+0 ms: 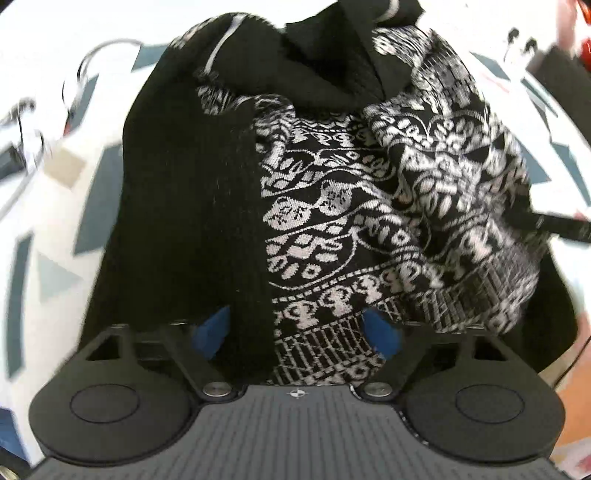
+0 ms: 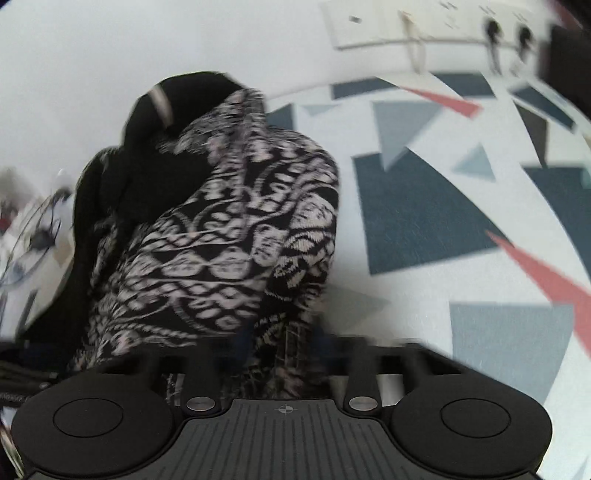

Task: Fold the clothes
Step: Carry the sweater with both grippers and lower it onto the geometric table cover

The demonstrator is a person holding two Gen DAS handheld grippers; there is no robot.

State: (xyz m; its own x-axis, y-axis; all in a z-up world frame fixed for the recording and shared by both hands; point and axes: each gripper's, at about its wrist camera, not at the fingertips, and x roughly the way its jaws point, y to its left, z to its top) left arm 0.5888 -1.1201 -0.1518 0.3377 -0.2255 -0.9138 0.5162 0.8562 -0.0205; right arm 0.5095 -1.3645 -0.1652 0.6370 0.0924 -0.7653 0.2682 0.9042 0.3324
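A black knit sweater with a white pattern (image 1: 332, 221) lies bunched on the patterned cloth surface (image 1: 55, 236), its plain black part on the left. My left gripper (image 1: 298, 335) is low over the near hem, its blue pads (image 1: 214, 332) wide apart with the hem between them and no squeeze showing. In the blurred right wrist view the sweater (image 2: 221, 240) stands in a heap at the left. My right gripper (image 2: 284, 347) has its jaws close together on a fold of the hem; its fingertips are smeared and partly hidden by cloth.
The surface is white with grey, dark blue and red triangles (image 2: 424, 206). A white socket strip with plugs (image 2: 424, 26) sits on the far wall. Cables (image 1: 77, 85) lie at the far left. A black bar (image 1: 561, 225) sticks out at the sweater's right side.
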